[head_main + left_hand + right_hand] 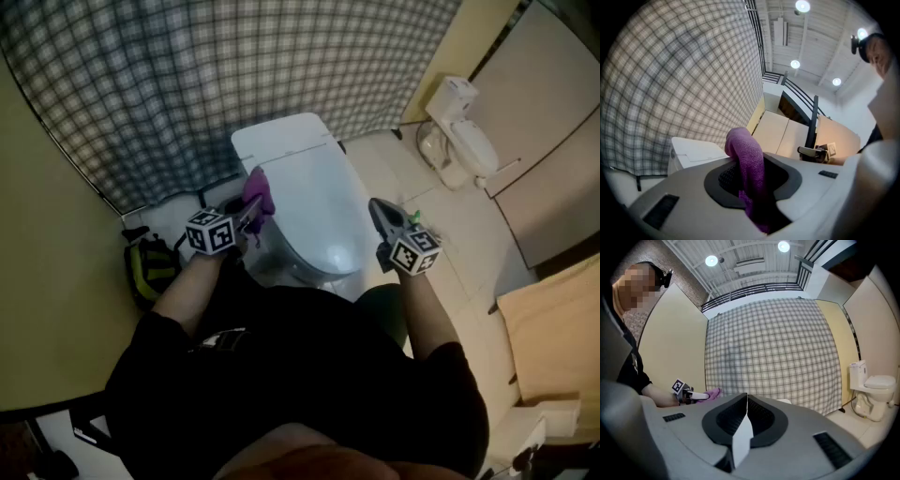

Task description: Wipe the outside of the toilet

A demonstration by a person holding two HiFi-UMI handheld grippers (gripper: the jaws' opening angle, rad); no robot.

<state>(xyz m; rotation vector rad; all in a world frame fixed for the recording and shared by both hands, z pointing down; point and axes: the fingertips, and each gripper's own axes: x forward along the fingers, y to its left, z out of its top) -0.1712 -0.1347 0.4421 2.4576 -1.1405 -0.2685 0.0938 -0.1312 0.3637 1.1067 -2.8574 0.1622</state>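
The white toilet (314, 211) stands with its lid down in front of me, its tank (281, 139) against the checked curtain. My left gripper (251, 214) is shut on a purple cloth (258, 193) and holds it at the toilet's left side, near the seat's rear edge. In the left gripper view the cloth (750, 173) hangs between the jaws, with the tank (693, 152) behind it. My right gripper (382, 217) hovers off the toilet's right side, jaws together, touching nothing. In the right gripper view a pale sliver shows at the seam of that gripper (743, 423).
A checked curtain (187, 84) hangs behind the toilet. A black and yellow-green bag (150, 267) lies on the floor at the left, by a beige wall. A second white toilet (459, 131) stands at the far right beside beige partitions. The floor is pale tile.
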